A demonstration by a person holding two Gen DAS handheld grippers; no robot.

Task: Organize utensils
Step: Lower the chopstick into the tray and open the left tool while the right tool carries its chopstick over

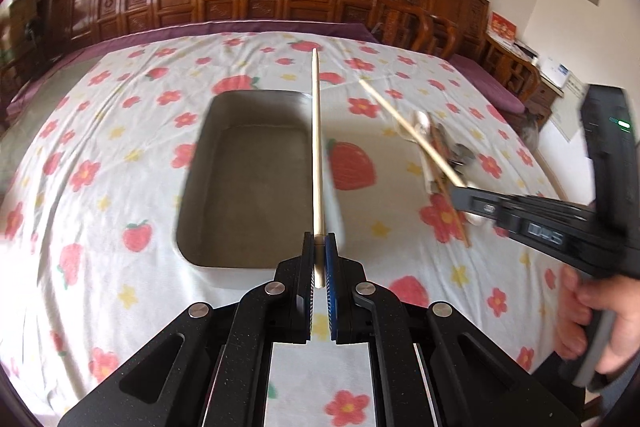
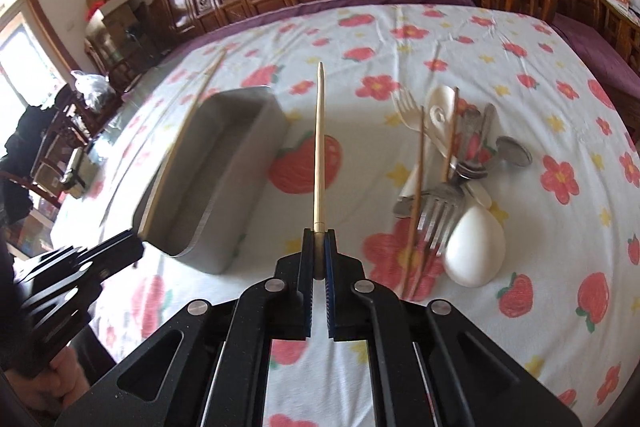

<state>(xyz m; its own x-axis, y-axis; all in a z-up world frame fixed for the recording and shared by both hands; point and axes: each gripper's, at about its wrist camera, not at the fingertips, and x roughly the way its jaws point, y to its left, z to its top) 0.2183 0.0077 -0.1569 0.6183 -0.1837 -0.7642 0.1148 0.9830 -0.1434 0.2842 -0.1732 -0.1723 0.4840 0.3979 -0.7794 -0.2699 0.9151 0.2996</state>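
Fingers of the left gripper clamp a pale chopstick over the right edge of the gray tray. Right gripper pinches another chopstick between that tray and the utensil pile to its right

Both wrist views look forward over the shared tray.

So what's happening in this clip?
A person is sorting utensils on a flowered tablecloth. Each hand-held gripper is shut on one pale chopstick: the left gripper holds the left chopstick over the empty grey tray, the right gripper the right chopstick. The pile of forks, spoons and brown chopsticks remains unsorted beside the tray.
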